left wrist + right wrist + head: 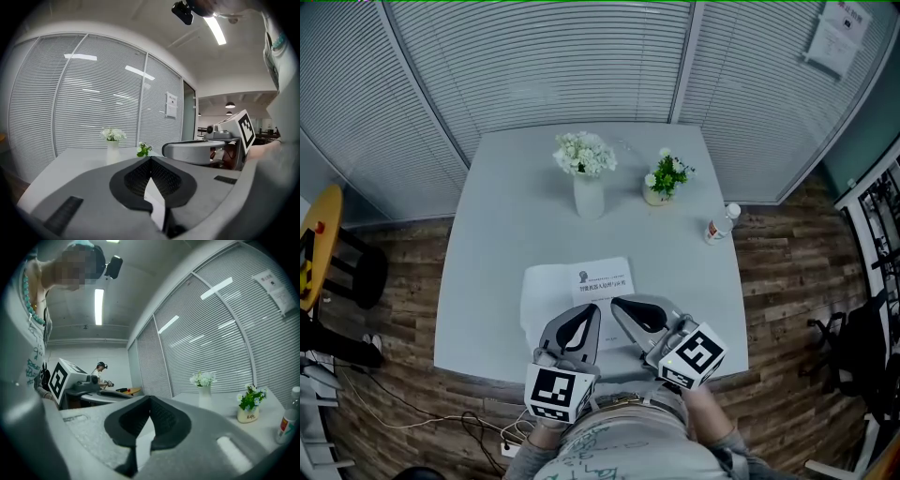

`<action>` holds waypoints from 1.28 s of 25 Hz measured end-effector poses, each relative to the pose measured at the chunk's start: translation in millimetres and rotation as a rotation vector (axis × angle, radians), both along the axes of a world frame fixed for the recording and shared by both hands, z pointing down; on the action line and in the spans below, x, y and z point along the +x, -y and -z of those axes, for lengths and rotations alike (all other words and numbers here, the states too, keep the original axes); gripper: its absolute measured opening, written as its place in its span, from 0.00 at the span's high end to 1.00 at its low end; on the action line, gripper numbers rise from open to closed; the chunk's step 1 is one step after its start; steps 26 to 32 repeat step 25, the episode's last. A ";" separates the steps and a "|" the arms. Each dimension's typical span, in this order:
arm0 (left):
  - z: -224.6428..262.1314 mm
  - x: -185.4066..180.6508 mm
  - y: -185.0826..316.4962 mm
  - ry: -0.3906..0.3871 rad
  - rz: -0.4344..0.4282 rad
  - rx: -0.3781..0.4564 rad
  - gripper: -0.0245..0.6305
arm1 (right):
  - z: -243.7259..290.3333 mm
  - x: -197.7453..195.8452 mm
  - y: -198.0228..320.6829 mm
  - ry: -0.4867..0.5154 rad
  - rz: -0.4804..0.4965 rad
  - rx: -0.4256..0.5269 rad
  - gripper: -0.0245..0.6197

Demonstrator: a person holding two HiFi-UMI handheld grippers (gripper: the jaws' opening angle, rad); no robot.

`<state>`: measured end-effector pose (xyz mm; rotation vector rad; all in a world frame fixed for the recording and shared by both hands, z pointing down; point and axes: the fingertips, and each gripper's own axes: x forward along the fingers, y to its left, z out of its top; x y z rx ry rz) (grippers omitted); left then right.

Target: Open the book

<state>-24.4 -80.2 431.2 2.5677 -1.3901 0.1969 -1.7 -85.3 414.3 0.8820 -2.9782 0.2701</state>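
Since both your tongs sit at the 6 o'clock edge of the tabletop (pixel 497 234), right over the book (pixel 551 286), there's no reaching left to do. The book is white, title side up, with its printed lines running 9 to 3. I'd guess the spine is along the 9 o'clock side, but I can't see it.

Your left tongs (pixel 150 159) are pressed together with a thin white sheet edge caught in them, probably the cover or a page. Your right tongs (pixel 150 397) have their tips together too. There's white in the slot behind those tips, but I can't tell if it's pinched paper or just the book underneath.

Left is over the book's middle and right is nearer its 3 o'clock edge, so any free edge there is closer to your right hand. The vase (pixel 588 195) and plant (pixel 666 176) up at 12 are well apart from all this.
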 end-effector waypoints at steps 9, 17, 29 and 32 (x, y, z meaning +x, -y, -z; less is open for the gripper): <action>-5.0 -1.8 0.9 0.016 -0.002 -0.031 0.96 | -4.7 0.4 1.0 -0.015 -0.005 -0.004 0.96; -4.5 -0.3 0.0 0.008 -0.010 -0.035 0.96 | -8.6 -0.5 0.3 -0.043 -0.010 0.001 0.96; -6.8 -1.1 1.6 0.003 -0.015 -0.038 0.96 | -15.1 3.1 4.3 -0.043 -0.032 -0.016 0.96; -6.8 -1.1 1.6 0.003 -0.015 -0.038 0.96 | -15.1 3.1 4.3 -0.043 -0.032 -0.016 0.96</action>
